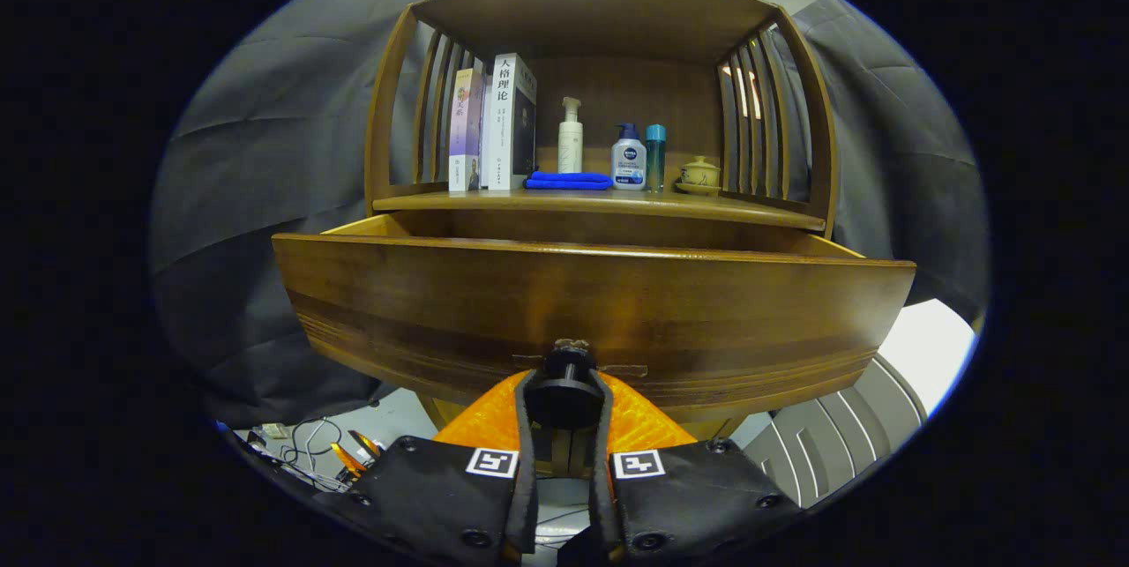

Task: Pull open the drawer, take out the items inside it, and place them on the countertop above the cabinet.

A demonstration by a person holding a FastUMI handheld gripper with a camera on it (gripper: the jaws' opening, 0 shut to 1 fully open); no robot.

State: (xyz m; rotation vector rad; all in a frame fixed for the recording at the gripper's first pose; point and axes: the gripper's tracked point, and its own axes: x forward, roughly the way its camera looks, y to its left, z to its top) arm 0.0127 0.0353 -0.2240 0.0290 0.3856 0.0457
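A wooden cabinet stands straight ahead with its drawer (591, 302) pulled out toward me. The drawer's dark round knob (565, 377) sits between my fingers, and my gripper (564, 391) is shut on it. The drawer's high front panel hides whatever lies inside. Above the drawer runs the countertop (750, 210), a shelf under a curved wooden roof. On it stand two books (494, 126), a white pump bottle (571, 139), a blue folded cloth (569, 182), a second pump bottle (628, 157), a teal bottle (655, 157) and a small yellow lidded jar (699, 173).
Slatted wooden sides (758, 126) close the shelf left and right. Grey cloth hangs behind the cabinet on both sides. Cables and small tools (309, 452) lie on the floor at the lower left. A grey slatted object (838, 435) sits low to the right.
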